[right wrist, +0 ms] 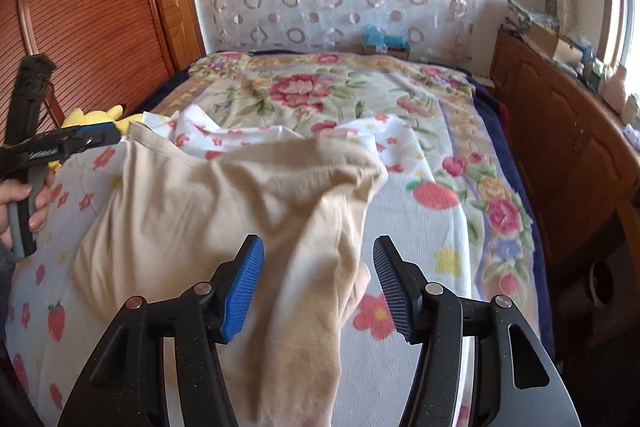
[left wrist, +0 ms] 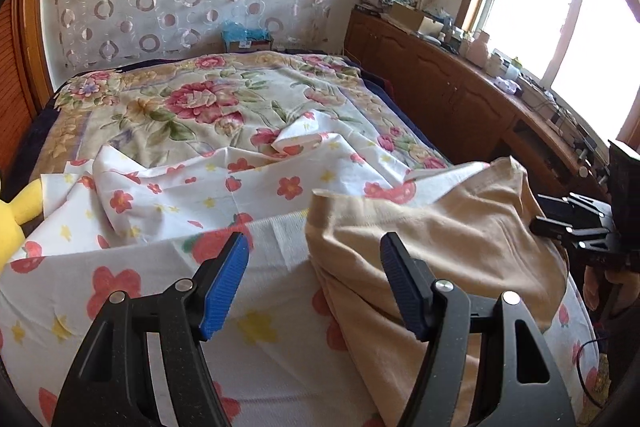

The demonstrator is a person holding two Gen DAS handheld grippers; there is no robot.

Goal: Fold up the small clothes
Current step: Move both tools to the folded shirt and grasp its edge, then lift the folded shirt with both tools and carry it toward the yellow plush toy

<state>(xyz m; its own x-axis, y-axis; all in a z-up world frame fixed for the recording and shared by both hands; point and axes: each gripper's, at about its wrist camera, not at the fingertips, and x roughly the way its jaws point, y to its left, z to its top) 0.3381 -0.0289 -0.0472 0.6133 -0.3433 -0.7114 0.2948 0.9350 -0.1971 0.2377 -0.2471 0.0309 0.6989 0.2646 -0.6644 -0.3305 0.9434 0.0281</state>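
Both grippers, left gripper (left wrist: 314, 287) and right gripper (right wrist: 318, 287), gape wide and empty over the beige garment (right wrist: 224, 203) rumpled at centre frame on the flowered sheet (right wrist: 416, 227); soft, light and limp, it looks best pinched at a hem corner.

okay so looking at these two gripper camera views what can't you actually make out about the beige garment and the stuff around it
- Beige garment: its type is unclear, being crumpled in both views; its near end is hidden behind the right gripper.
- Yellow plush toy: cut off by the left view's edge.
- Items on the wooden cabinet: too small and backlit by the window.
- Left gripper: open, but its fingers cover the garment's edge.
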